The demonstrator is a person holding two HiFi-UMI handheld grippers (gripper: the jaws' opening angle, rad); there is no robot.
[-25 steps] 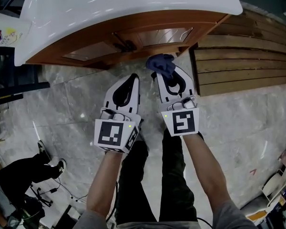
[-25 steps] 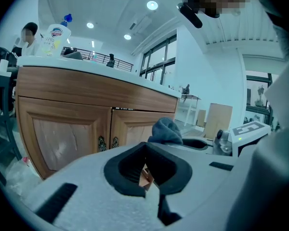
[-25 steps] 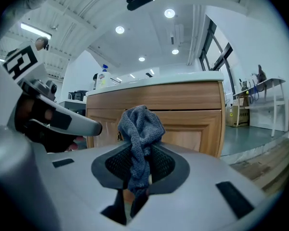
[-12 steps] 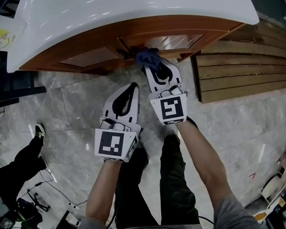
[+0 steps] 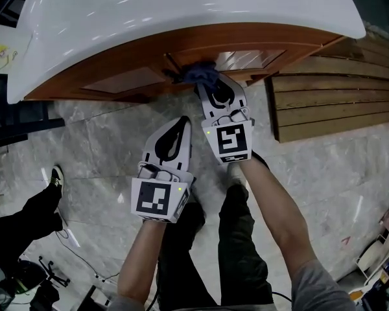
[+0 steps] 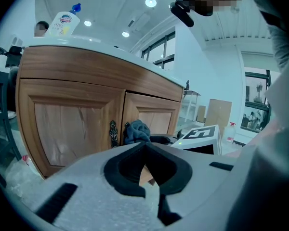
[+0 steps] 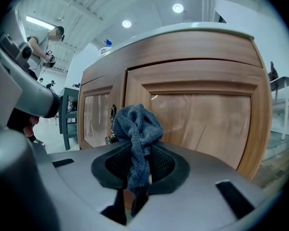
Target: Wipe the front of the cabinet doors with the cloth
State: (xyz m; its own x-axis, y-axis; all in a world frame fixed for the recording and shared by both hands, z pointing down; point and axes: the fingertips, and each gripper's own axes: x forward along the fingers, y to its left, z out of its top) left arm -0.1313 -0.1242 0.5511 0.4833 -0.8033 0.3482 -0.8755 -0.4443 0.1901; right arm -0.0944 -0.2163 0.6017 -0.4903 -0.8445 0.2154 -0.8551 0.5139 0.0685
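A wooden cabinet with two panelled doors (image 5: 246, 58) (image 7: 202, 119) stands under a white counter (image 5: 181, 11). My right gripper (image 5: 211, 81) (image 7: 135, 143) is shut on a dark blue cloth (image 5: 200, 74) (image 7: 137, 129) (image 6: 136, 131). The bunched cloth is held against the left edge of the right door, beside the dark metal handles (image 7: 111, 117) (image 6: 113, 133) at the seam. My left gripper (image 5: 175, 127) (image 6: 147, 170) hangs lower and to the left, off the cabinet, shut with nothing in it.
Slatted wooden boards (image 5: 330, 102) lie on the marble floor (image 5: 97, 141) right of the cabinet. A spray bottle (image 6: 62, 23) stands on the counter. Another person's leg and shoe (image 5: 32, 206) are at the lower left, near cables.
My right gripper has carried the cloth up from the floor area to the cabinet front and now holds it at the door seam. The left gripper has barely moved.
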